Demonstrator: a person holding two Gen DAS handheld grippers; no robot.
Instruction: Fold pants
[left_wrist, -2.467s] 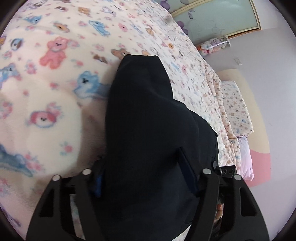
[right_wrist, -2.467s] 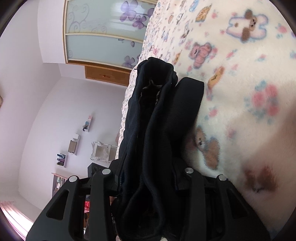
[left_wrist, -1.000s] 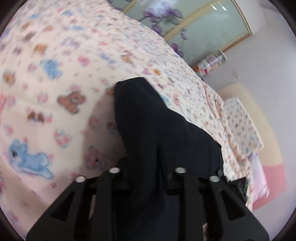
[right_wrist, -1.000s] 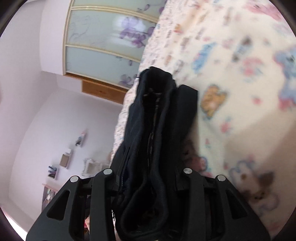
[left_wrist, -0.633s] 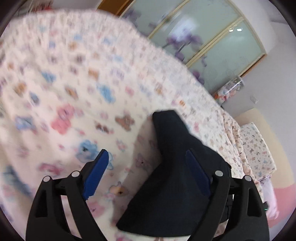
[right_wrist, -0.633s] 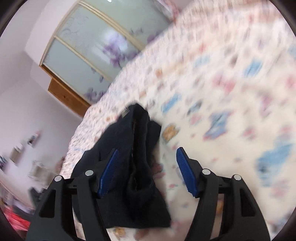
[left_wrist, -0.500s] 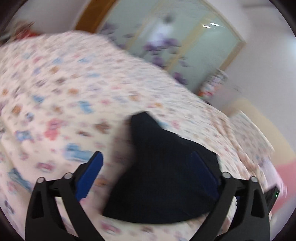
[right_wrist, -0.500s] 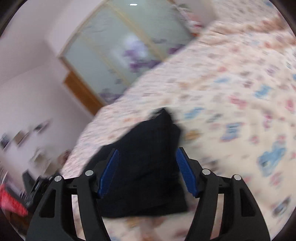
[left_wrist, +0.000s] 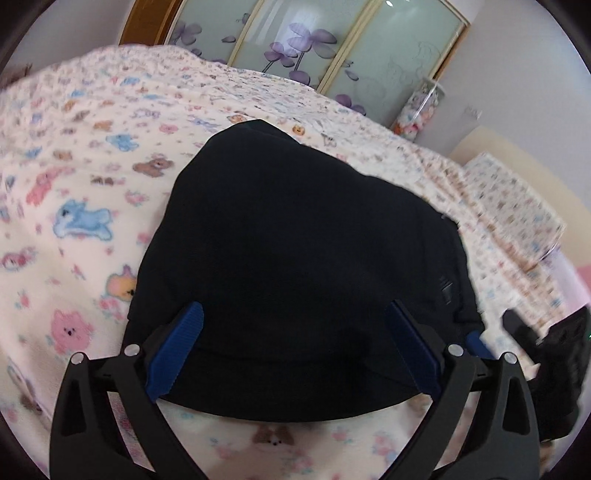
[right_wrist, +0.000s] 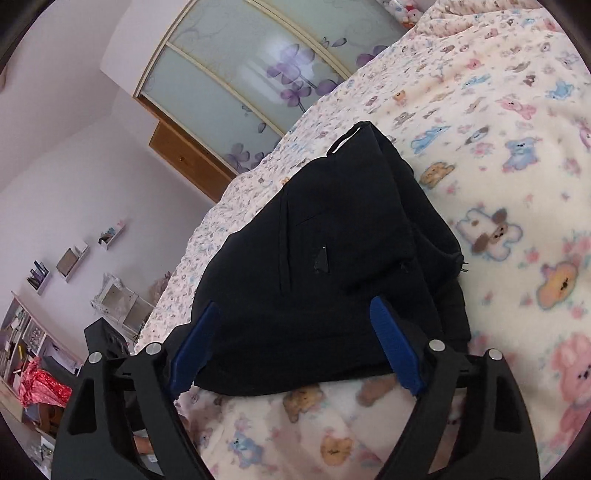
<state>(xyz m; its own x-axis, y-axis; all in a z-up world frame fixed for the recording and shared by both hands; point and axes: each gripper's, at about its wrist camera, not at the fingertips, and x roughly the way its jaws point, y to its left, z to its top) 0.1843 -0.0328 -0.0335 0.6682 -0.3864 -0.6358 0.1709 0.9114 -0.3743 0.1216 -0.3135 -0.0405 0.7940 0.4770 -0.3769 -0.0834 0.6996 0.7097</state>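
The black pants (left_wrist: 295, 258) lie folded into a compact stack on the bed's teddy-print blanket (left_wrist: 74, 221). In the right wrist view the pants (right_wrist: 332, 266) show a back pocket and layered edges on the right. My left gripper (left_wrist: 295, 332) is open and empty, its blue-padded fingers (left_wrist: 177, 343) spread above the near edge of the stack. My right gripper (right_wrist: 295, 332) is open and empty too, held just above the near edge. The right gripper's black body (left_wrist: 546, 350) shows at the right edge of the left wrist view.
The blanket (right_wrist: 517, 184) covers the whole bed. A glass wardrobe with purple flowers (left_wrist: 314, 48) stands behind. A pillow (left_wrist: 509, 199) lies at the bed's right. Shelves and clutter (right_wrist: 44, 295) line the wall beside the bed.
Both grippers opened and let go of the pants, then pulled back and up. The folded pants now lie flat on the blanket.
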